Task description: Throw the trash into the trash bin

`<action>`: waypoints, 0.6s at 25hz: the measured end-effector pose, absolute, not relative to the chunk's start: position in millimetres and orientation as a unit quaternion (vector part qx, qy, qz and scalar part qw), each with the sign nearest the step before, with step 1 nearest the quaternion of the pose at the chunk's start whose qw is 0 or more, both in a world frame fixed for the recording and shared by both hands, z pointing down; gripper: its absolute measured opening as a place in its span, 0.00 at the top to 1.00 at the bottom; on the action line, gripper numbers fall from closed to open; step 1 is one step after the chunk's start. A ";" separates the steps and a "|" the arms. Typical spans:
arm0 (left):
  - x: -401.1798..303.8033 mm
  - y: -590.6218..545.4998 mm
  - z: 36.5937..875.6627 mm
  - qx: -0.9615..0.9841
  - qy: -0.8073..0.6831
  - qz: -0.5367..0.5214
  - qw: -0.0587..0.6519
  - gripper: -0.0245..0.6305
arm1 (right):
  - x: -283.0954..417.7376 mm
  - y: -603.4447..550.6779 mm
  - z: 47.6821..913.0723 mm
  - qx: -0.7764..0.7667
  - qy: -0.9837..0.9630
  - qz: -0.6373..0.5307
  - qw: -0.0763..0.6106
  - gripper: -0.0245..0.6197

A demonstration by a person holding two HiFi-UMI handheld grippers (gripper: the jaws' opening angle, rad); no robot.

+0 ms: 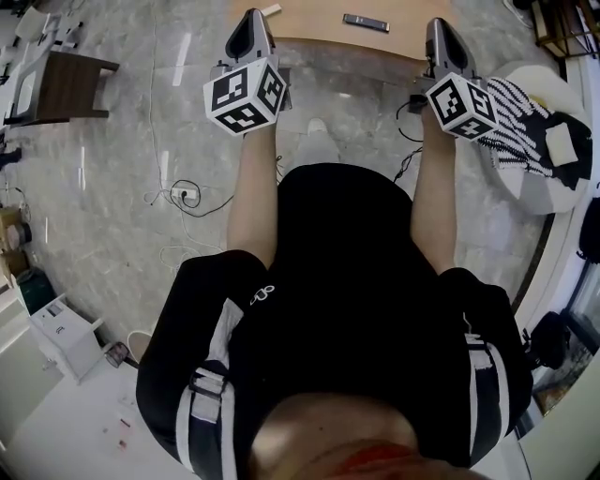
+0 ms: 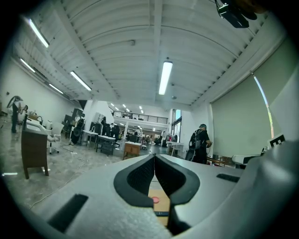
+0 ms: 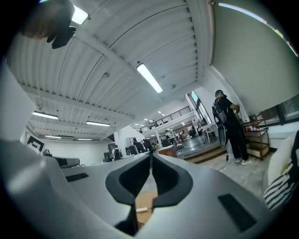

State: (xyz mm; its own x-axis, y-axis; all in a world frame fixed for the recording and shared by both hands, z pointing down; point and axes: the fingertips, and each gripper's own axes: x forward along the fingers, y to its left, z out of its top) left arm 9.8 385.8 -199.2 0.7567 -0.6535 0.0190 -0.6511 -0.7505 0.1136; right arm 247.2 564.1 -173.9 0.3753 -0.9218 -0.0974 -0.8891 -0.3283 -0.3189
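Note:
In the head view I stand before a wooden table (image 1: 314,26) with both grippers held level toward it. My left gripper (image 1: 251,17) reaches its near edge. Its jaws (image 2: 154,157) are shut with nothing between them. My right gripper (image 1: 439,25) is at the table's right end, also shut and empty (image 3: 151,157). On the table lie a small white scrap (image 1: 271,10) and a dark flat bar (image 1: 366,22). Below the left jaws I see a small red thing (image 2: 155,200) on the wood; below the right jaws, a white scrap (image 3: 143,209). No trash bin shows.
A brown chair (image 1: 67,86) stands at the left. A round white seat with a striped cloth (image 1: 525,122) is at the right. Cables (image 1: 183,195) trail over the marble floor. A white box (image 1: 64,333) sits at the lower left. A person (image 2: 201,142) stands far off.

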 end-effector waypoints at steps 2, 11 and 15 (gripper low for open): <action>16.4 380.9 -199.5 0.936 -0.347 -0.015 0.058 0.95 | 252.8 561.7 -175.5 -0.814 0.558 -0.047 0.158 0.93; 61.1 340.2 -185.1 0.940 -0.332 -0.029 0.075 0.95 | 297.4 539.1 -171.0 -0.827 0.543 -0.037 0.137 0.93; 82.2 300.5 -175.2 0.938 -0.336 -0.026 0.084 0.95 | 317.3 499.2 -166.9 -0.825 0.549 -0.039 0.129 0.93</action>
